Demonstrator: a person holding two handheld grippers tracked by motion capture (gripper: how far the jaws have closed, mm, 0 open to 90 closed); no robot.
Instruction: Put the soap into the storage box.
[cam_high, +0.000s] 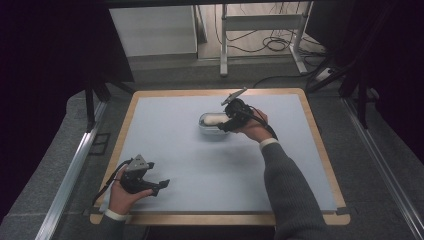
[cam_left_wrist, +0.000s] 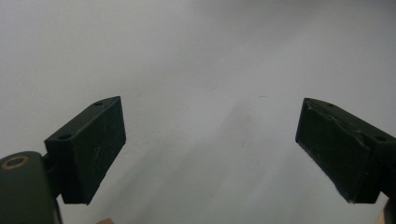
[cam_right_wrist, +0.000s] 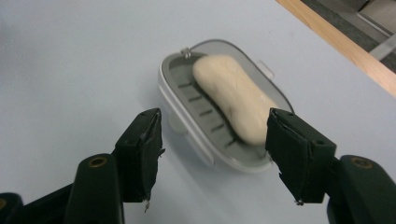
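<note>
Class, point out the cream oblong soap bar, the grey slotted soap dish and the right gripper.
Cream oblong soap bar (cam_right_wrist: 233, 98), right gripper view, top face.
Grey slotted soap dish (cam_right_wrist: 187, 126), right gripper view, near rim.
Right gripper (cam_right_wrist: 212, 140), right gripper view, between jaws.

The tabletop (cam_high: 210, 165) is covered in pale blue, framed by a light wooden edge. On it sits a soap dish (cam_right_wrist: 187, 112) with a white outer rim and a grey inner tray marked by dark slots. The soap bar (cam_right_wrist: 233, 98) in it is cream-coloured. Both the left tool (cam_high: 159, 186) and the right tool (cam_right_wrist: 215, 154) are black. The person's sleeve (cam_high: 290, 195) is dark grey with a white cuff.
</note>
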